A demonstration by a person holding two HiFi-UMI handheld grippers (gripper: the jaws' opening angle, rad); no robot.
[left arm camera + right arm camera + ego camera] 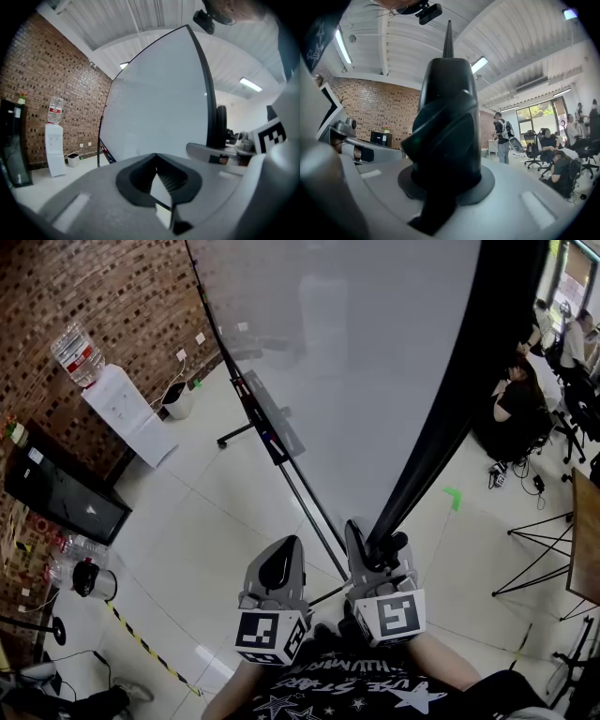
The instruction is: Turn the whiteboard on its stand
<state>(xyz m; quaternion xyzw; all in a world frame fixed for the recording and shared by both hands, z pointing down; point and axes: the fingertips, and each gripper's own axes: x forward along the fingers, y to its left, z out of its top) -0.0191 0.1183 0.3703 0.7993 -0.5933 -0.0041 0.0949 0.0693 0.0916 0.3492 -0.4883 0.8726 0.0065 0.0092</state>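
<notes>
Right gripper has its jaws clamped on the whiteboard's black frame. In the right gripper view that frame fills the gap and sticks straight up out of it. In the head view you can see the same gripper gripping the frame on the board's right side.

Left gripper has its jaws together with nothing between them. It sits just beside the right one, not touching the board, and points at the white face.

The whiteboard is on its stand. Its white face is toward the left gripper, and a dark tray runs along its lower edge.

Past the board's left side there's a cooler against the brick wall. Well off to the board's right, people are sitting at desks.
</notes>
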